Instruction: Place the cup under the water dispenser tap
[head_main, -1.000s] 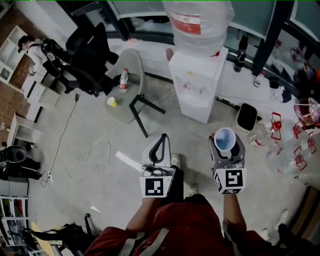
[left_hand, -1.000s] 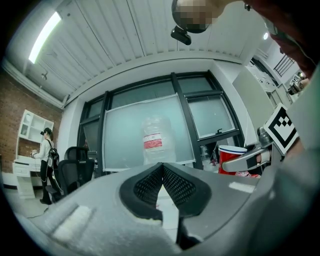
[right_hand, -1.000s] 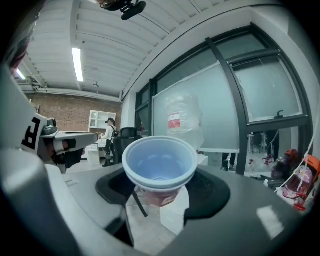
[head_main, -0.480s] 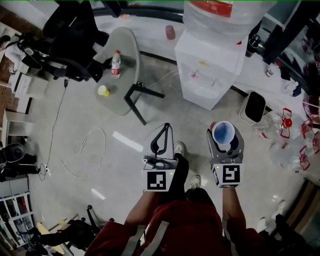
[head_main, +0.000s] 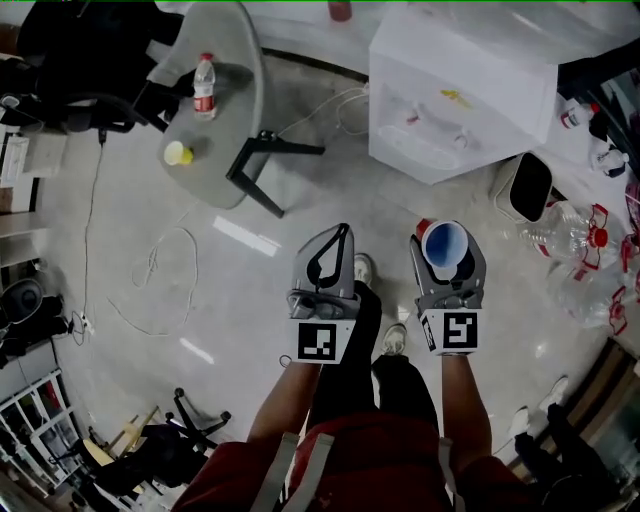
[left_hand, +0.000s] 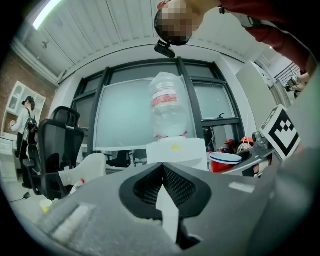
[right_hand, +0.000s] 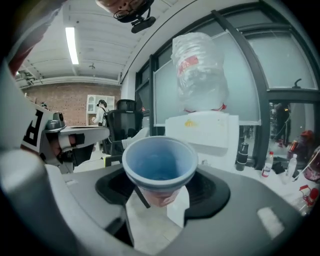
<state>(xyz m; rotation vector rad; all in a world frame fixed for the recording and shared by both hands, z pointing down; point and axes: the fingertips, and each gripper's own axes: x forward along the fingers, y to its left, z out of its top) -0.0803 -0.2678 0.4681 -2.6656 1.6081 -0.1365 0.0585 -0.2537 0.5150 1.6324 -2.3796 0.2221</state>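
Observation:
A red cup (head_main: 445, 245) with a blue inside and a white rim stands upright between the jaws of my right gripper (head_main: 445, 236), which is shut on it. In the right gripper view the cup (right_hand: 159, 167) fills the middle, with the white water dispenser (right_hand: 200, 132) and its clear bottle (right_hand: 200, 70) straight ahead. The dispenser (head_main: 460, 90) stands a short way beyond both grippers. My left gripper (head_main: 343, 233) is beside the right one, shut and empty, its tips touching. From the left gripper (left_hand: 162, 167) view the cup (left_hand: 224, 162) shows at the right and the dispenser (left_hand: 175, 150) ahead.
A grey round table (head_main: 225, 130) at the upper left carries a water bottle (head_main: 204, 85) and a small yellow cup (head_main: 178, 153). A black bin (head_main: 530, 187) and empty water jugs (head_main: 580, 235) lie right of the dispenser. A cable (head_main: 150, 280) loops on the floor.
Both grippers have sunk and come closer to the dispenser, which now looms larger ahead. The cup has stayed in the right gripper, and the left gripper has stayed shut.

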